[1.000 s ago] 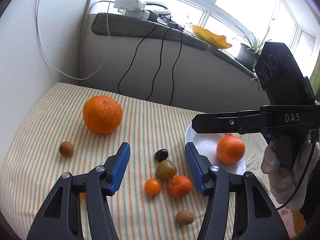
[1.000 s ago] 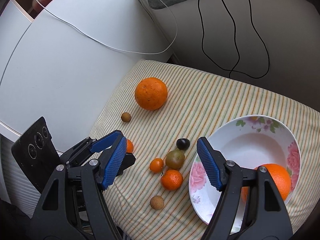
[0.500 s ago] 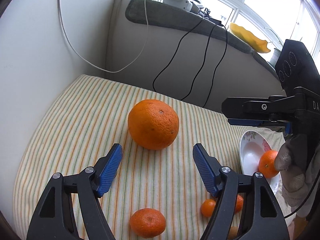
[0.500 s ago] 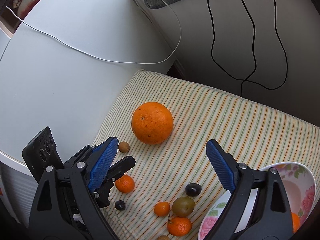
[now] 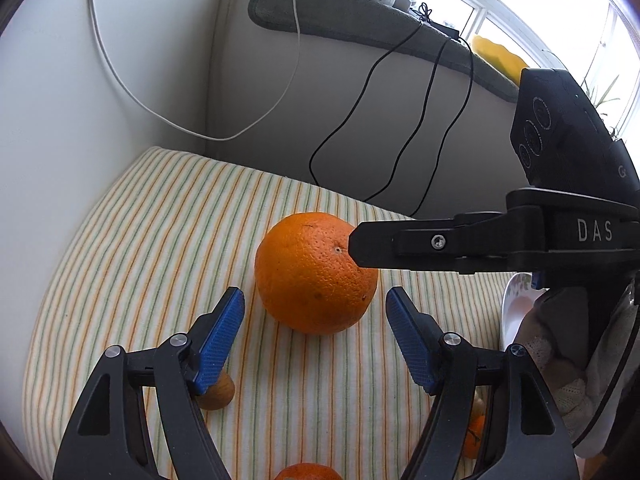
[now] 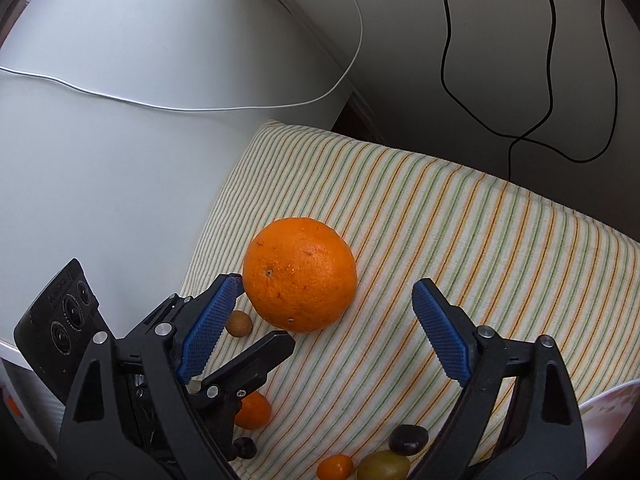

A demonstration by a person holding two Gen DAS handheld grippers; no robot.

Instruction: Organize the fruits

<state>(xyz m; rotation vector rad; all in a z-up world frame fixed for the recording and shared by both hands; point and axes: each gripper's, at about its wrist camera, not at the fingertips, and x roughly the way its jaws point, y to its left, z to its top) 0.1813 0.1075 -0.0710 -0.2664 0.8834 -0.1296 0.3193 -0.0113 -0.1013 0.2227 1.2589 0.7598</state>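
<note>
Meanwhile, both tools stood spread around the large orange (image 5: 316,274), neither one pressing on it. The left tool (image 5: 314,336) hung just short of the fruit, its blue pads (image 5: 218,338) apart on either side of the near face, with striped cloth (image 5: 160,216) showing in the gaps. Its jaws had opened earlier in the last second, with nothing between them. The right tool (image 6: 334,328) reached in from the right, one black finger crossing in front of the orange's upper right in the left wrist view. Its left pad (image 6: 210,326) sat just beside the orange's lower left, though contact could not be told; the other pad was well clear. Its jaws had likewise been opening wider, empty. The orange rested on the striped tabletop near the white wall (image 6: 100,180). A small brown fruit (image 6: 239,323) lay just beside it, and a mandarin (image 6: 252,410), a dark plum (image 6: 408,438) and a greenish fruit (image 6: 382,465) lay nearer the camera. A white dish's rim (image 5: 510,308) showed at the right edge.
</note>
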